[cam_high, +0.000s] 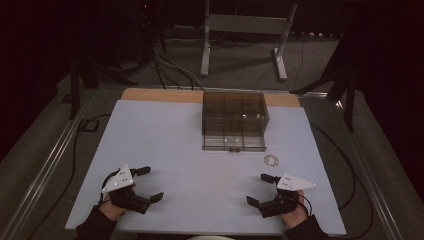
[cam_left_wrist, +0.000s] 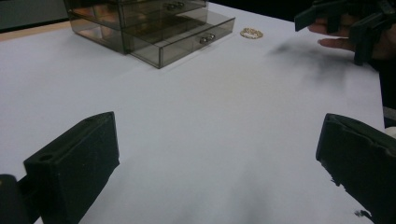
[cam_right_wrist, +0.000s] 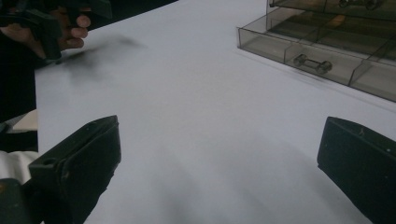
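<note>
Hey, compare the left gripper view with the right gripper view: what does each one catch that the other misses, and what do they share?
Left gripper view alone: the small gold bracelet lying on the white table just beyond the drawer box, and the right hand-held gripper farther off. Right gripper view alone: the left hand-held gripper, held by a hand at the upper left. Both: the smoky clear drawer box with its bottom drawer pulled out, the table, and open black jaws at the bottom.
</note>
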